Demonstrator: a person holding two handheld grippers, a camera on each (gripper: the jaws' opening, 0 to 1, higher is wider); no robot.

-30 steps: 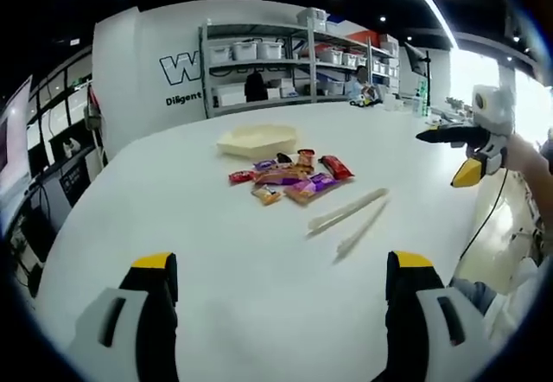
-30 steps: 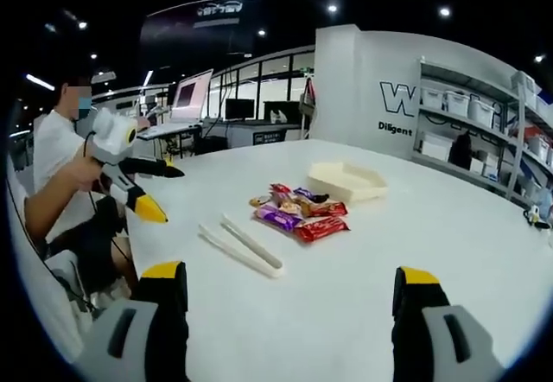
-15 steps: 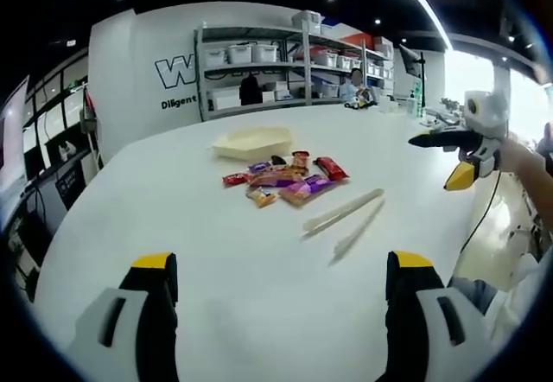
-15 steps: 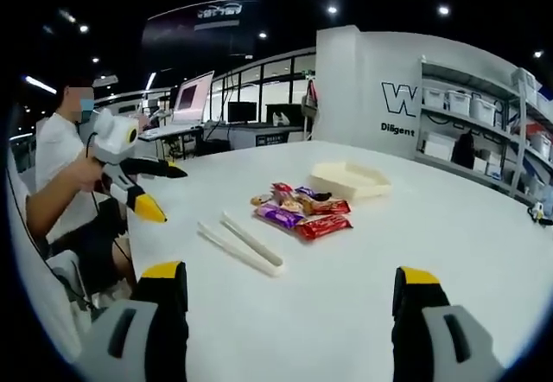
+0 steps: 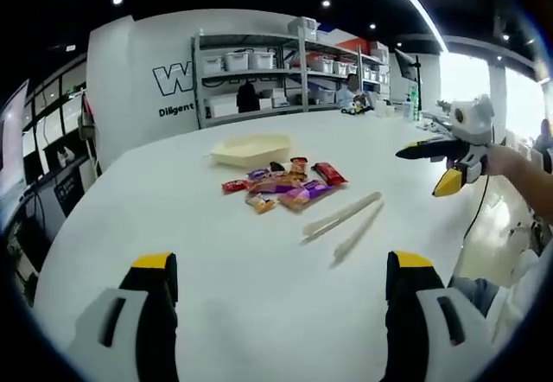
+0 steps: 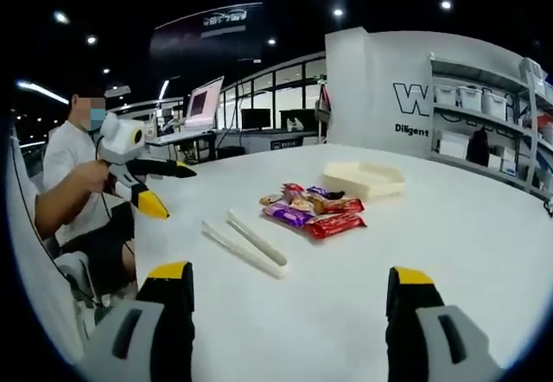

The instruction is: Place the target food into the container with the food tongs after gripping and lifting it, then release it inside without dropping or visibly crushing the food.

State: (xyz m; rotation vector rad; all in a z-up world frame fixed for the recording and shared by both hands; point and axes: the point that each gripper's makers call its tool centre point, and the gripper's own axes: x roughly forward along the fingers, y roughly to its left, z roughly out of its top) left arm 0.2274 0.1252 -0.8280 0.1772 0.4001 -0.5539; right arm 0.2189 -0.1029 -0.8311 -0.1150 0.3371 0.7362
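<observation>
A heap of wrapped snacks (image 5: 281, 183) (image 6: 311, 212) lies mid-table. Behind it sits a shallow cream container (image 5: 253, 149) (image 6: 365, 177), which looks empty. White food tongs (image 5: 346, 222) (image 6: 246, 244) rest flat on the table, nearer to me than the snacks. My left gripper (image 5: 281, 265) is open, held low over bare tabletop and well short of the tongs. My right gripper (image 6: 289, 274) is open too, and also short of the tongs. Each gripper appears in the other's view, held in the air off the table's side with jaws apart: right gripper (image 5: 419, 173), left gripper (image 6: 180, 194).
The white table (image 5: 173, 218) is wide and round-edged. A person (image 6: 73, 183) sits at its edge holding the gripper. Shelves with bins (image 5: 276, 62) and a white wall stand beyond the far edge, with desks and monitors (image 6: 207, 105) further off.
Both views have shifted slightly with the hands. In the left gripper view the right gripper has drifted a little left and down. Snacks, tongs and container lie as before.
</observation>
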